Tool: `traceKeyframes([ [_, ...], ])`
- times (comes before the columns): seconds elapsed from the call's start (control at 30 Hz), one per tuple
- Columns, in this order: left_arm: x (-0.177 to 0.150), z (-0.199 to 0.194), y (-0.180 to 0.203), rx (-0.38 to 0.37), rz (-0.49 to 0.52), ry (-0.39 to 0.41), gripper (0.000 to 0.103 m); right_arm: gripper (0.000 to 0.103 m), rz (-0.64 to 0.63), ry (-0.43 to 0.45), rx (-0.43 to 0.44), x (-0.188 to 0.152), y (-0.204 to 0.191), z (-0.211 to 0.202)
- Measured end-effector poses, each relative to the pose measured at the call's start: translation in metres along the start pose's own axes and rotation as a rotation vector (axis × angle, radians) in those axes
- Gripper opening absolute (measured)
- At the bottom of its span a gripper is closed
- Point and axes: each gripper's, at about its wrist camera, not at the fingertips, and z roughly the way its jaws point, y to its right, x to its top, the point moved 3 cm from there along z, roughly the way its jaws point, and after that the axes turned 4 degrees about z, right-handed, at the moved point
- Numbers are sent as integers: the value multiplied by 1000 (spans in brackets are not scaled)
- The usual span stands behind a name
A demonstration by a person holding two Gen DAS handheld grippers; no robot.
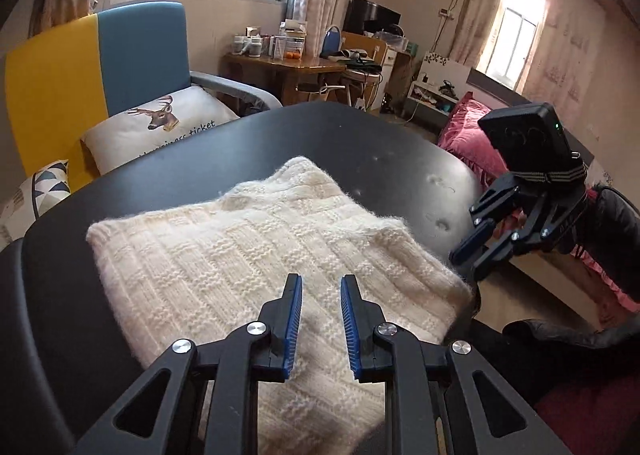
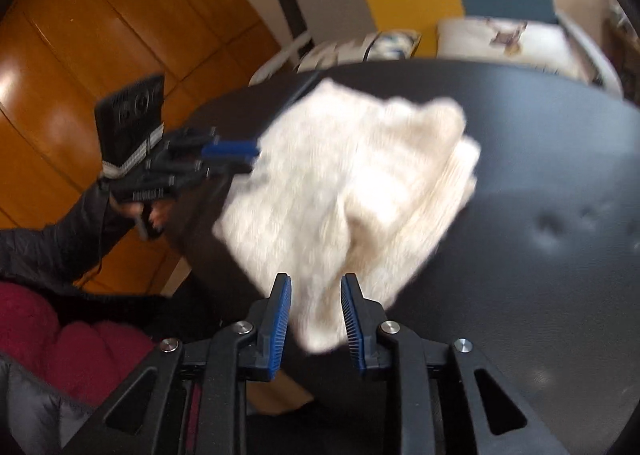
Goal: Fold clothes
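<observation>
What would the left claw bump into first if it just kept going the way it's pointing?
Probably the folded cream knitted sweater lying on the black table; the left claw angles down at it, though depth is uncertain.

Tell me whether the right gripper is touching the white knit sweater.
Apart. The left wrist view shows the right gripper off the table's edge, with dark tabletop between its fingers and the white knit sweater.

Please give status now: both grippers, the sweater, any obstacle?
Left gripper open, empty. Right gripper open, empty. Sweater folded on table. Nothing in the way.
</observation>
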Motion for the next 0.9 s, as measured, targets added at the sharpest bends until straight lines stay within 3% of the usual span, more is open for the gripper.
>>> traceKeyframes([
  [0.1,-18,-18,-3,40,-44,17,21,26,-51,96,-80,23,-19,8],
  [0.2,-40,-29,-3,59,-86,27,21,26,-96,111,-124,39,-25,32],
  [0.33,-72,-27,13,67,-55,-45,21,25,-124,-34,-250,36,-11,64],
  [0.4,-91,-11,16,82,-25,-131,21,22,-101,-93,-298,28,3,79],
  [0.63,-107,-4,21,59,3,-151,21,22,28,-4,-199,18,33,71],
  [0.73,-98,-11,15,20,-65,-142,21,23,55,17,-179,18,35,69],
  [0.83,-78,-33,2,-45,-178,-34,25,23,67,25,-166,19,35,69],
  [0.9,-61,-46,-11,-42,-250,55,31,24,74,46,-142,24,28,62],
])
